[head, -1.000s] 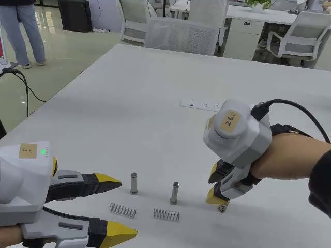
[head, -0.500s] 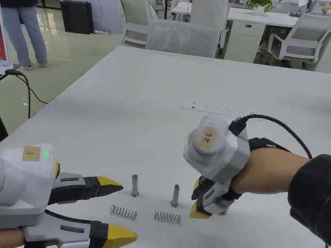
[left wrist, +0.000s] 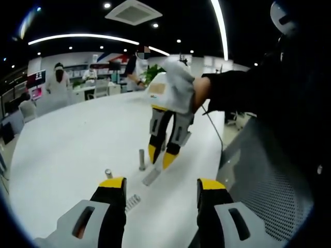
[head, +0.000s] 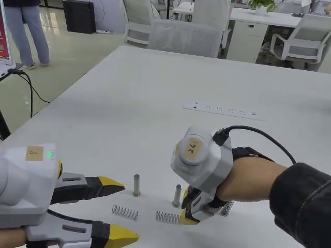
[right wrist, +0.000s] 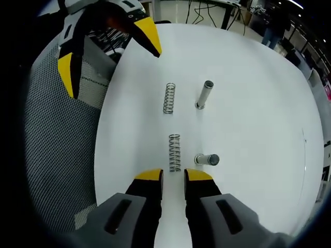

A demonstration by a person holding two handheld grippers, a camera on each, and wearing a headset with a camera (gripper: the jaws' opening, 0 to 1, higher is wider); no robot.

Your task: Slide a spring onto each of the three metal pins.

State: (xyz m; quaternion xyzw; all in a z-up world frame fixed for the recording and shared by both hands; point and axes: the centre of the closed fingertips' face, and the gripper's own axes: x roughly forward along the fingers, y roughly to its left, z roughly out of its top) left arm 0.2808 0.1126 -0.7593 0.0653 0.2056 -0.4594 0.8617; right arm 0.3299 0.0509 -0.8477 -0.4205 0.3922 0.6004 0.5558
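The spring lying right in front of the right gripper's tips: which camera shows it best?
The right gripper view: the spring lies whole just ahead of the right gripper, coils clear. The head view shows it small, one end at that gripper's tips. The left gripper view renders it a pale blur.

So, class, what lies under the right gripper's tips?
The near end of a loose spring lying flat on the table, beside a metal pin. The right gripper hides any contact.

Left tongs (left wrist: 161, 183) spread wide at 6 o'clock; right tongs (left wrist: 160, 156) point down mid-view, spring (left wrist: 151, 177) at their 7 o'clock.
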